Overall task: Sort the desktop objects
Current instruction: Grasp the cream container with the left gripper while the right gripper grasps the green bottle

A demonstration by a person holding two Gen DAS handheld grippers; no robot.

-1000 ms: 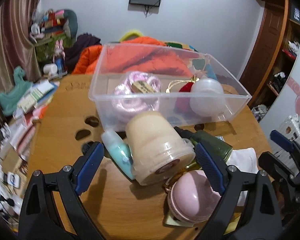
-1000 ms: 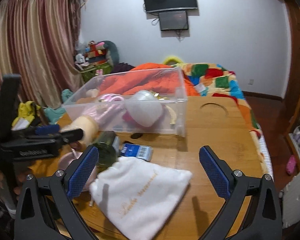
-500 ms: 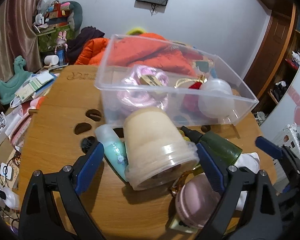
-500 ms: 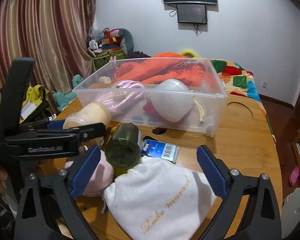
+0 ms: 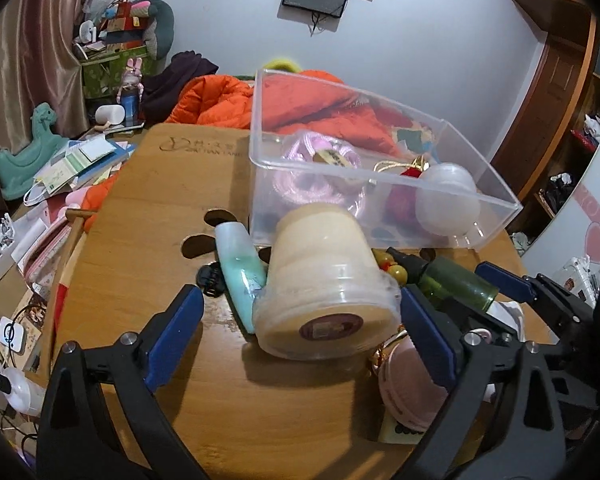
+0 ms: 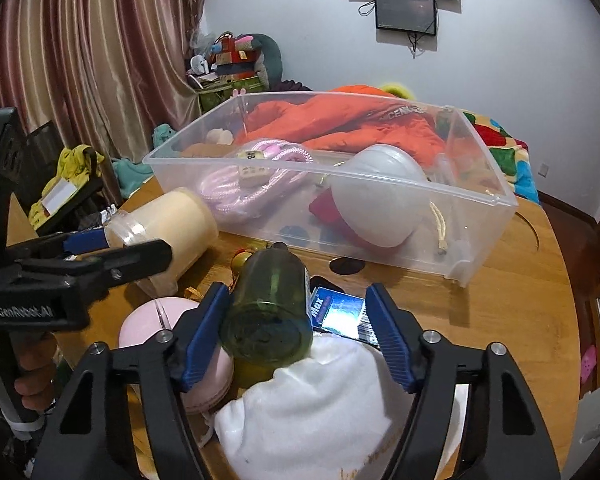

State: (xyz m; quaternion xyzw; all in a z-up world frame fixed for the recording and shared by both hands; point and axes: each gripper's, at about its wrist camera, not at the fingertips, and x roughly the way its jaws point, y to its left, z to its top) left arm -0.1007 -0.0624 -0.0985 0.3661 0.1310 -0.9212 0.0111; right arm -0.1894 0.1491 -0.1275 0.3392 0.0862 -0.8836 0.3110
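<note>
A cream jar (image 5: 324,276) lies on its side on the wooden table, base toward me. My left gripper (image 5: 300,300) straddles it, jaws opening, pads clear of it. A green bottle (image 6: 268,312) lies beside it, base toward me, partly on a white pouch (image 6: 320,408). My right gripper (image 6: 296,292) has the bottle between its closing jaws; the left pad is against it and the right pad stands apart. Behind stands a clear bin (image 5: 340,178) holding a pink rope (image 5: 316,168) and a white ball (image 5: 446,200).
A teal tube (image 5: 240,276) and a black clip (image 5: 210,280) lie left of the jar. A pink round case (image 6: 152,320) and a blue card (image 6: 340,312) sit beside the bottle. Papers and clutter crowd the table's left edge (image 5: 60,184). A hand (image 6: 32,380) grips the left tool.
My right gripper has moved forward over the pouch to the green bottle, and its jaws have narrowed around it. My left gripper has edged closer to the jar.
</note>
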